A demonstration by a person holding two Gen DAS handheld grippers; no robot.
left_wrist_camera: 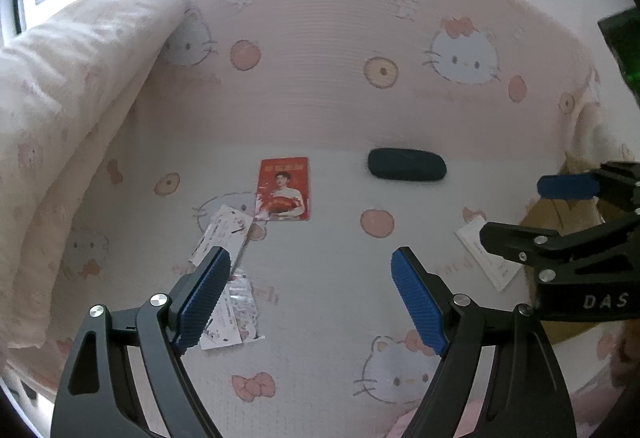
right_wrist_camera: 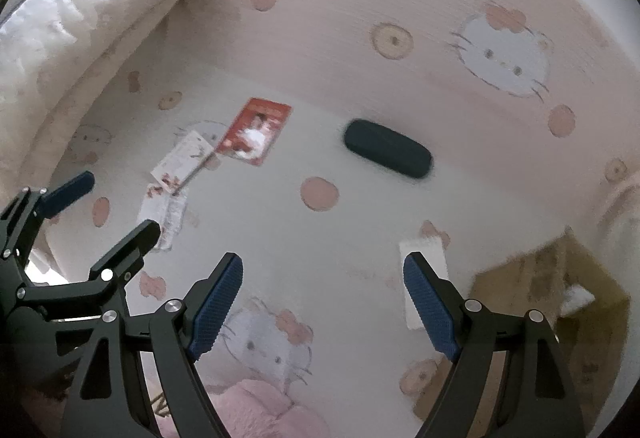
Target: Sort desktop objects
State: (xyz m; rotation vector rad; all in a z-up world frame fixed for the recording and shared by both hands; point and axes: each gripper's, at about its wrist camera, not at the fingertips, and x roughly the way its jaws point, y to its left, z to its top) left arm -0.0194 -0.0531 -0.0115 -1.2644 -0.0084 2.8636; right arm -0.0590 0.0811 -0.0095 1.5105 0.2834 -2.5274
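Right now both tools hang empty above the cat-print bedsheet (left_wrist_camera: 320,110); the left gripper (left_wrist_camera: 310,294) has its jaws spread wide with nothing between them, and the right gripper (right_wrist_camera: 322,306) is spread about as wide, also holding nothing.

Scattered on the sheet are the things to sort: a red photo card (left_wrist_camera: 284,189), lying flat with its long axis running away from the left tool; two white paper slips, the upper slip (left_wrist_camera: 224,234) slanted just below the card's near left corner, the lower slip (left_wrist_camera: 234,312) partly hidden behind the left tool's left pad; a dark glasses case (left_wrist_camera: 407,165), lying crosswise well ahead and to the right; a white card (right_wrist_camera: 420,280) whose lower part is hidden behind the right tool's right pad, next to a brown cardboard box (right_wrist_camera: 560,302) at the right edge.

So the relation that counts, as I judge it, is nearness by side; the slips and red card lie ahead-left of the left tool, which is plainly closer to them; the white card lies just ahead-right of the right tool, its long axis running roughly away from that tool, so jaws closing crosswise would meet its long edges. Being flat paper on soft cloth, it will likely need one pad slid under an edge; the case sits between the two tools, reachable by either.
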